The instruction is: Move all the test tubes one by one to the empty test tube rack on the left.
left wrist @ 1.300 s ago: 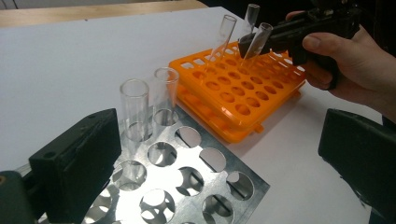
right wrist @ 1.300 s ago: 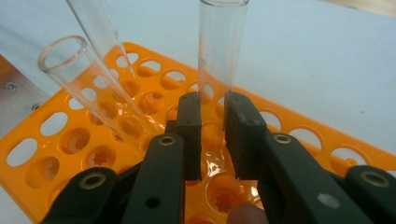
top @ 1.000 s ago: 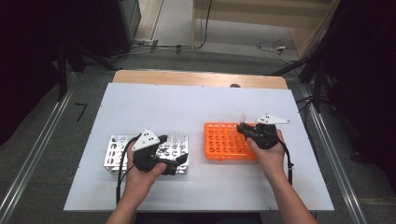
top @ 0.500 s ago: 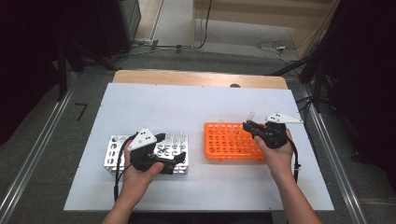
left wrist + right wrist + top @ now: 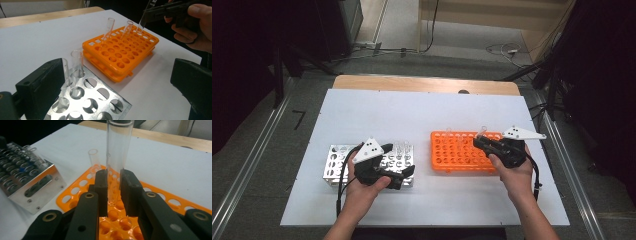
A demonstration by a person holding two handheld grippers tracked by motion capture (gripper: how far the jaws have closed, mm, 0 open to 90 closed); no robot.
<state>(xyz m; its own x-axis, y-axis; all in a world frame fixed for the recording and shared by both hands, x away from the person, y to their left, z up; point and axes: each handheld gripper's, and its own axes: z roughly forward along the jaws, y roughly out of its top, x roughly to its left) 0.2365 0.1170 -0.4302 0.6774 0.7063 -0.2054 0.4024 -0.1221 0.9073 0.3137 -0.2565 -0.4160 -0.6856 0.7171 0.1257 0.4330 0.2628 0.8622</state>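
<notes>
Right hand-held gripper (image 5: 113, 185): jaws clamped on a clear glass test tube (image 5: 117, 155), held upright just above the orange rack (image 5: 462, 152), over its right end. Two more tubes stand tilted in that rack. Left hand-held gripper (image 5: 117, 82): jaws wide apart, holding nothing, over the metal rack (image 5: 337, 162), left of the orange rack.

- Open white desk (image 5: 377, 112) is stretching wide beyond both racks, offering free passage across the far half.
- A bare lane is running between the metal rack (image 5: 337, 159) and the orange rack (image 5: 457, 152).
- Upright glass tubes (image 5: 108, 27) are rising from the orange rack's far rows, blocking low sweeps there.
- Two tubes (image 5: 76, 63) are standing in the metal rack, just beside the left gripper's (image 5: 384, 170) fingers.
</notes>
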